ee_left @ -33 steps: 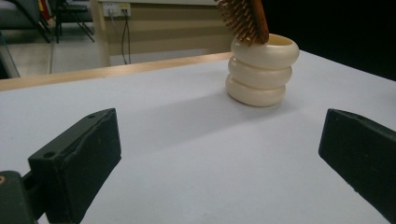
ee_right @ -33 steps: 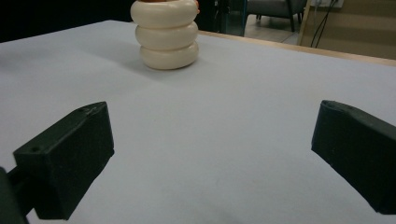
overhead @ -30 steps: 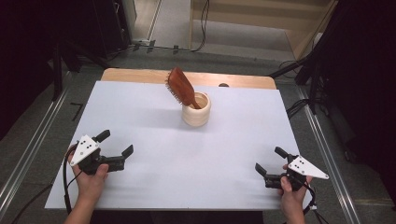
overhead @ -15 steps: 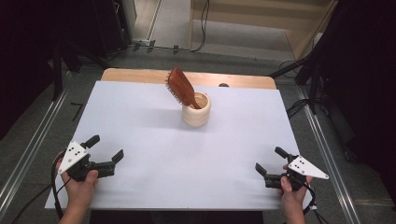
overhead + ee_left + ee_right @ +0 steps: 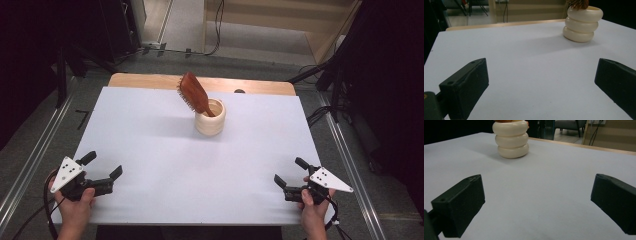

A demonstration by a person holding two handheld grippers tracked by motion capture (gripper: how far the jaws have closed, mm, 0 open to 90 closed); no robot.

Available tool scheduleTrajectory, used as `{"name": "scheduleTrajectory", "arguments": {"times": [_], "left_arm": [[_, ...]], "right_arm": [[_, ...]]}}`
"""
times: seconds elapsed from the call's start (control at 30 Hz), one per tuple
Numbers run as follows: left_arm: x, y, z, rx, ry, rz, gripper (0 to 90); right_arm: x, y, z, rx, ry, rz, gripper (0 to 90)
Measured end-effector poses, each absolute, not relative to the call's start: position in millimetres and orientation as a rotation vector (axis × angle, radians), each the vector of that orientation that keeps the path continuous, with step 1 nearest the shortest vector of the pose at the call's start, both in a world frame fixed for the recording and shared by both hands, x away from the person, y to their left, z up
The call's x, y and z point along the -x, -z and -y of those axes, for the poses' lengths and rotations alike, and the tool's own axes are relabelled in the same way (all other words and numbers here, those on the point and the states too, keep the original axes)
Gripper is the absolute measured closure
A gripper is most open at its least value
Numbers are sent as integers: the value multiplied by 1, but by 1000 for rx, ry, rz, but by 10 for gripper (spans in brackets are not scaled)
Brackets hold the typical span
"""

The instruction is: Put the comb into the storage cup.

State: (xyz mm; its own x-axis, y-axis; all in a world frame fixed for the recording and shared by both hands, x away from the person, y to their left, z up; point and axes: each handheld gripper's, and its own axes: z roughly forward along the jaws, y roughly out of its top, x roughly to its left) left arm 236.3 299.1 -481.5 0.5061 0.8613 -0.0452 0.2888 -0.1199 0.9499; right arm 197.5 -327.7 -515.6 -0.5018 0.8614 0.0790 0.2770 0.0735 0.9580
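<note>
hairbrush [image 5: 195, 95] handle: hidden inside the holder [image 5: 210, 118]
hairbrush, left gripper view: cut off by top edge
holder rim, right gripper view: cut off by top edge

One ribbed cream holder [image 5: 210, 118] on white surface [image 5: 150, 150]; one brown hairbrush [image 5: 194, 93] standing tilted in it; two grippers, left gripper [image 5: 104, 173] and right gripper [image 5: 290, 172], two black jaws each; two hands at near edge.
</note>
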Motion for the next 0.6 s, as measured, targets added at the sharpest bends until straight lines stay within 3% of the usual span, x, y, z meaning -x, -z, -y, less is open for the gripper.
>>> {"name": "scheduleTrajectory", "arguments": {"times": [0.6], "left_arm": [[-223, 483, -352, -1627, -675, -1068, 0]], "right_arm": [[-198, 516, 327, -1144, -1433, -1820, 0]]}}
